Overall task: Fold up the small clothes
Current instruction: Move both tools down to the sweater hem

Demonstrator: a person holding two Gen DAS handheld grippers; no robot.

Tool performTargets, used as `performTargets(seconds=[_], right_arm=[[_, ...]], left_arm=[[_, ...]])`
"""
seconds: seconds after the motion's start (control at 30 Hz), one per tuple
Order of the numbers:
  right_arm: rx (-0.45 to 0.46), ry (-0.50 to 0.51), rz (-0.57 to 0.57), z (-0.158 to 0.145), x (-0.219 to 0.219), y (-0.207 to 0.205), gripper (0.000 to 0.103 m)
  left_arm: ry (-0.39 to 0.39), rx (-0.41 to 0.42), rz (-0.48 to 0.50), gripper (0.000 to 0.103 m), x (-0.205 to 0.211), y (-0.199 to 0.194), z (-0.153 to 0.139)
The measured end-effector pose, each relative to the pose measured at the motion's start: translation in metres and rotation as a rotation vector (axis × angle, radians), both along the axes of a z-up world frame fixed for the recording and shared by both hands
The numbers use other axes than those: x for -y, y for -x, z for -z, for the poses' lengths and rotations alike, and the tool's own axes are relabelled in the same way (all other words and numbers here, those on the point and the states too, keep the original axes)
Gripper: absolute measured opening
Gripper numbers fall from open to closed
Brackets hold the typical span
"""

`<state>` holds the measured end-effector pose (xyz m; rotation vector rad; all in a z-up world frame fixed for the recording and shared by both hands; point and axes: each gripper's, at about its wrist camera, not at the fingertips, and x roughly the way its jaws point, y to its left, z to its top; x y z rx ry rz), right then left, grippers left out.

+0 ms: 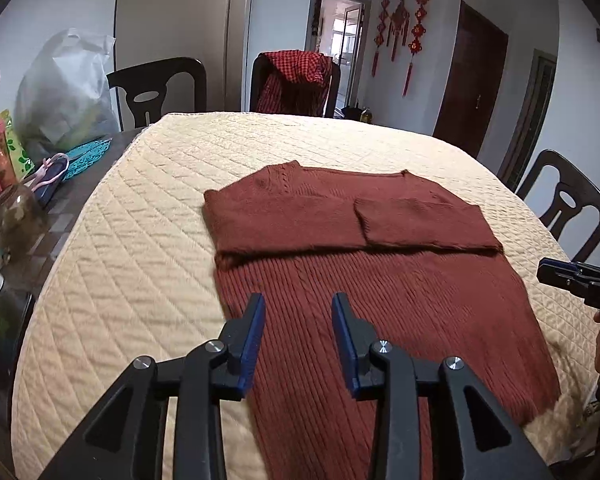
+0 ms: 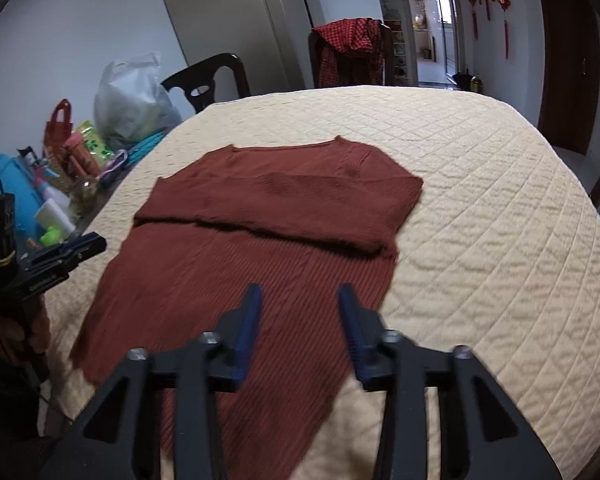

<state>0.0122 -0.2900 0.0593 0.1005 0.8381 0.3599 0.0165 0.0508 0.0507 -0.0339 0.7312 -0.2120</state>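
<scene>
A rust-red knitted sweater (image 1: 380, 300) lies flat on the cream quilted cover (image 1: 140, 260), its sleeves folded across the chest. It also shows in the right wrist view (image 2: 228, 280). My left gripper (image 1: 298, 304) is open and empty, held above the sweater's lower left part. My right gripper (image 2: 298, 294) is open and empty above the sweater's lower right part. The right gripper also shows at the right edge of the left wrist view (image 1: 580, 280), and the left gripper at the left edge of the right wrist view (image 2: 60, 256).
Clutter stands at the table's left side: a plastic bag (image 1: 64, 92), a glass jar (image 1: 16, 220), a blue bottle (image 2: 8, 192), packets. Dark chairs (image 1: 160, 88) surround the table; one holds a red checked garment (image 1: 296, 80). Another chair (image 1: 568, 204) stands at the right.
</scene>
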Motion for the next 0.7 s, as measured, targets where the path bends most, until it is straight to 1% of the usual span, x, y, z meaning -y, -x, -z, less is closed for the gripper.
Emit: performTargets(seconds=[0.17, 0.4, 0.57, 0.7], right_arm=[[-0.005, -0.019, -0.012, 0.004, -0.002, 0.021, 0.042], [-0.058, -0.053, 0.002, 0.026, 0.003, 0.039, 0.042], [-0.109, -0.080, 0.019, 0.043, 0.008, 0.044, 0.042], [-0.115, -0.117, 0.025, 0.047, 0.012, 0.048, 0.042]], left_arm=[[-0.002, -0.001, 0.002, 0.038, 0.005, 0.023, 0.004], [-0.016, -0.020, -0.003, 0.038, 0.006, 0.044, 0.019], [0.011, -0.059, -0.020, 0.038, -0.002, 0.052, 0.033], [0.036, -0.089, -0.034, 0.038, -0.008, 0.056, 0.042]])
